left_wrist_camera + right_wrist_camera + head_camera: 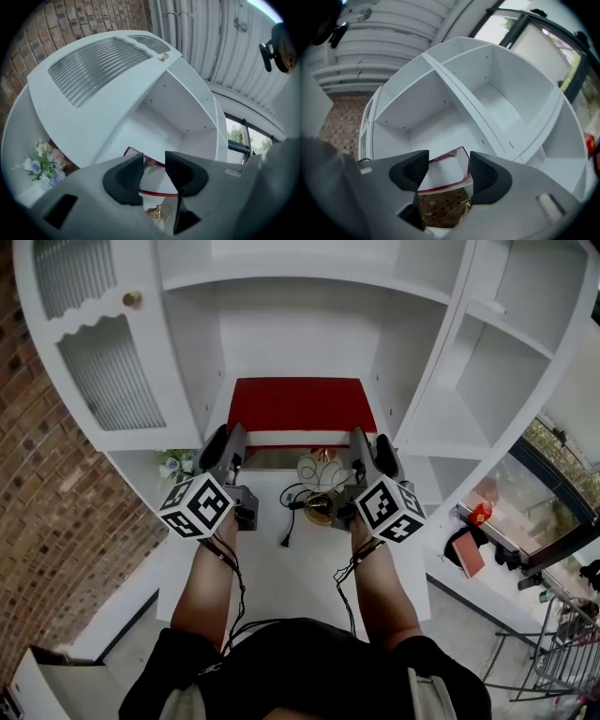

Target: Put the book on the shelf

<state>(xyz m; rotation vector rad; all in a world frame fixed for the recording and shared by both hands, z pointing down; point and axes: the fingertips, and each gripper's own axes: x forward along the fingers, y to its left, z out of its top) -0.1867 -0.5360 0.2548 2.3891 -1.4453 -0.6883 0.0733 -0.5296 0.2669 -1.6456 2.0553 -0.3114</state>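
A red book (300, 403) lies flat on the middle shelf (221, 409) of a white cabinet. Both grippers sit at its near edge. My left gripper (228, 435) is by the book's left corner and my right gripper (371, 439) by its right corner. In the left gripper view the jaws (154, 163) stand apart, with the book's red corner (150, 162) showing in the gap beyond them. Through the right gripper (447, 165), whose jaws are wide apart, I see the book's pale underside and red rim (443, 174). Neither pair of pads presses on it.
A ribbed glass cabinet door (103, 362) stands to the left, with small flowers (172, 465) in the cubby below. A gold ornament (319, 504) and black cable (286, 521) sit on the white counter under the grippers. More open white shelves (487, 381) are at right.
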